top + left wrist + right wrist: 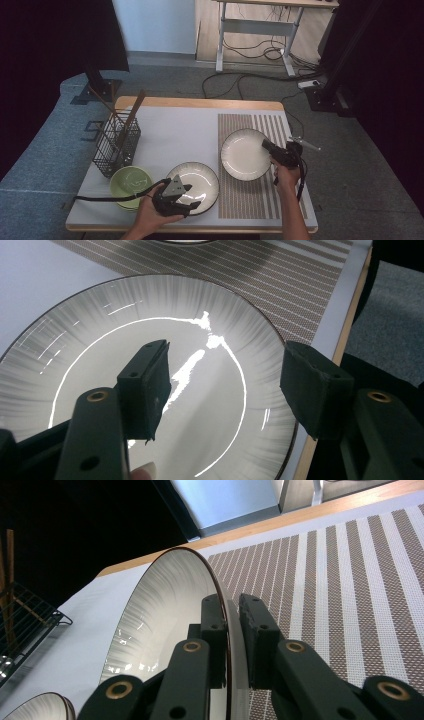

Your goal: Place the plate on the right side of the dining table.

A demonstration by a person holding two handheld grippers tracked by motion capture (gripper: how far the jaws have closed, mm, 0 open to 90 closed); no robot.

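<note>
Two white plates by the striped mat [255,165]. Far plate [246,153] on the mat — pinched at its rim (right edge) by the right gripper [272,148], jaws shut tight on it. Near plate [196,186] just beside the mat, under the left gripper [189,198] — jaws wide apart, holding nothing.

Table [165,137]: your wooden-edged top under a pale grey sheet.
Striped placemat [280,125]: lies on the sheet, beneath your right claw [266,145].
Far plate [245,153]: on the placemat, its right rim pinched between your right claw's jaws.
Near plate [197,180]: partly on the sheet, just ahead of your left claw [192,197].
Green bowl [130,182]: just left of your left claw.
Wire basket [117,145]: beyond that bowl, holding wooden utensils.
</note>
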